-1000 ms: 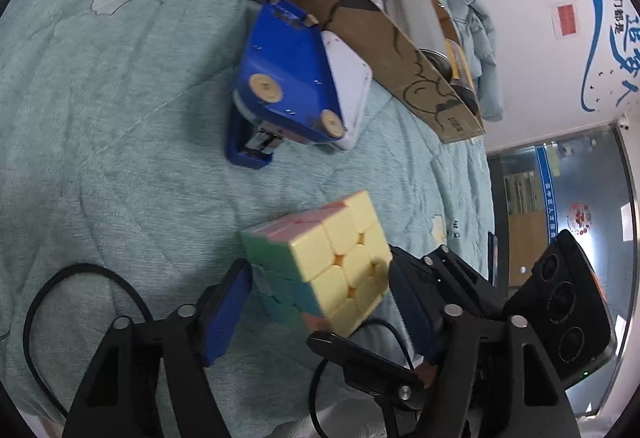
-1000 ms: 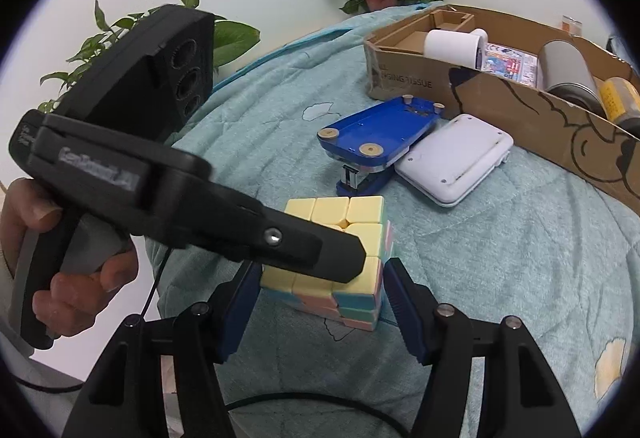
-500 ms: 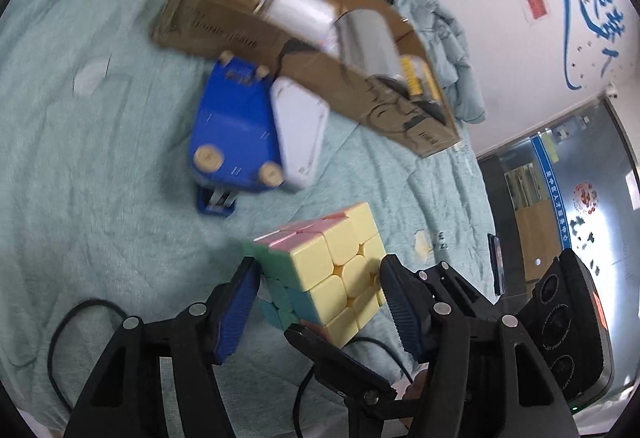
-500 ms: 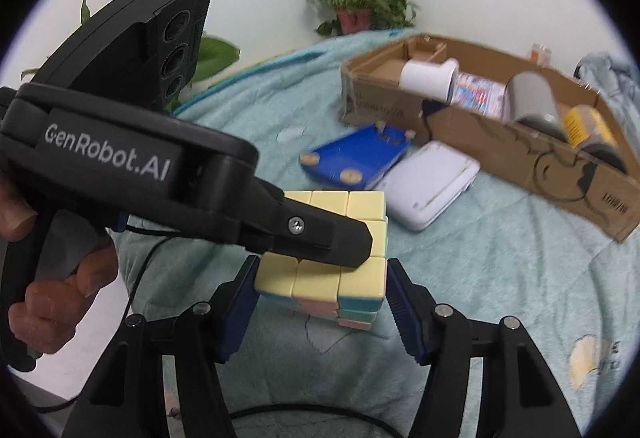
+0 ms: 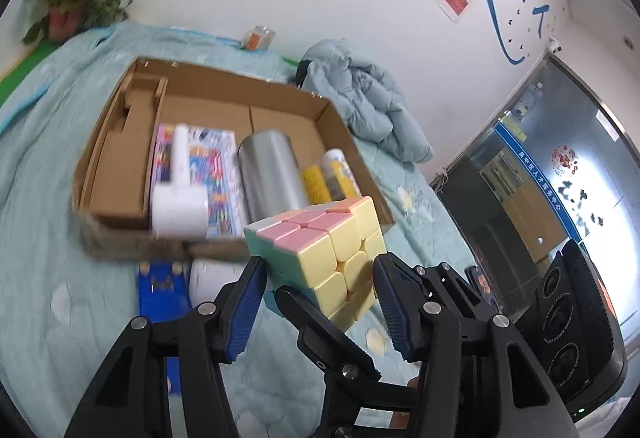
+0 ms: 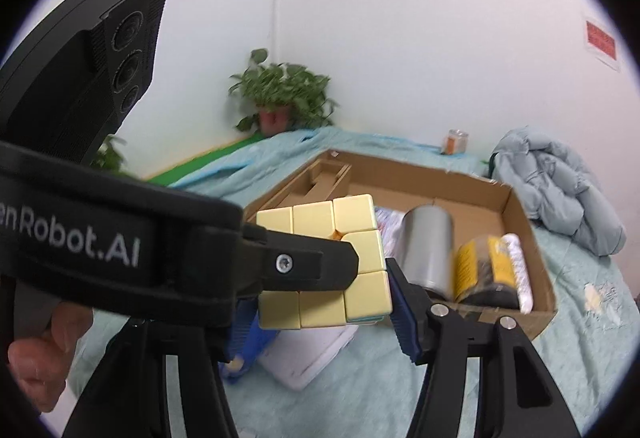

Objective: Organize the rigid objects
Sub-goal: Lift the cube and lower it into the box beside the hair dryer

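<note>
i hold the cube point(image 5: 324, 258) off the quilt point(image 5: 52, 198), in front of the box point(image 5: 352, 162). my left gripper point(image 5: 316, 302) has just been closing and pinches it; my right gripper point(image 6: 320, 318) clamps it too. pastel tiles: yellow faces, pink top, one layer twisted.

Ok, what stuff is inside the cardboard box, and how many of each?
White roll: 1
Colourful packet: 1
Silver can: 1
Yellow jar: 1
White-capped bottle: 1
Total in the cardboard box: 5
</note>
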`<state>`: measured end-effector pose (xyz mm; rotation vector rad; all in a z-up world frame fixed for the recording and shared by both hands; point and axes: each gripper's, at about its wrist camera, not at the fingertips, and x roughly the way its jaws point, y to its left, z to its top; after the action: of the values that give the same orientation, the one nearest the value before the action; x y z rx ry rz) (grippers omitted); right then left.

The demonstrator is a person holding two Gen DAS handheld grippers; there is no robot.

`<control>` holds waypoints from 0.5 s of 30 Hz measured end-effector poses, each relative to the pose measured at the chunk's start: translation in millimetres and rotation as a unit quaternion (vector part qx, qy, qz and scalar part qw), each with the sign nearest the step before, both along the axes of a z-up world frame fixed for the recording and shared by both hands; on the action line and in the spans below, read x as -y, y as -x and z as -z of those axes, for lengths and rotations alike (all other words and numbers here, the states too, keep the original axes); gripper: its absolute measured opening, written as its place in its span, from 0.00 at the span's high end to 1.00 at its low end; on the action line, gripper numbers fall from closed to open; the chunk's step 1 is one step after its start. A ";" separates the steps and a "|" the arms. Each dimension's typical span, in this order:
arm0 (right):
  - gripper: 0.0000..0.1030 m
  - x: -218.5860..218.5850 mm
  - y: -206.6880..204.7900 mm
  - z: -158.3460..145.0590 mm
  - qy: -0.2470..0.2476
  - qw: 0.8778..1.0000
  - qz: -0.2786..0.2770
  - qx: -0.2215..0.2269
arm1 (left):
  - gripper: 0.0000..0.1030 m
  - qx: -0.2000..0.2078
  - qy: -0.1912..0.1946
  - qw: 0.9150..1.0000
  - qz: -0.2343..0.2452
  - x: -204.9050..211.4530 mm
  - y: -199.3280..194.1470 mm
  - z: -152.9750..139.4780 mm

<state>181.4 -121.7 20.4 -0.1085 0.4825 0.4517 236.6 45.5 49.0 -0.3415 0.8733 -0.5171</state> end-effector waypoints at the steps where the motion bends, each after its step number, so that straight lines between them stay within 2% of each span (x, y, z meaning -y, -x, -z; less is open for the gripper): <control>1: 0.44 1.6 -9.4 -4.8 -0.005 1.000 0.009 0.001 | 0.52 0.006 -0.005 1.000 0.005 2.0 -9.5 -5.9; 3: 0.44 4.7 -25.8 -11.7 -0.022 0.999 0.023 -0.001 | 0.52 0.009 -0.010 1.000 0.011 4.4 -32.9 -13.5; 8: 0.44 3.0 -78.2 -12.6 -0.038 0.998 0.053 -0.025 | 0.52 -0.016 -0.016 0.999 0.022 1.3 -98.1 -14.2; 15: 0.44 -7.9 -150.2 9.0 -0.042 0.993 0.073 -0.087 | 0.53 -0.084 -0.019 0.996 0.036 -12.6 -205.4 20.8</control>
<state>331.7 -113.8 11.4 0.0485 0.6381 0.3385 442.0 58.0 28.1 -0.3237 1.0592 -0.5431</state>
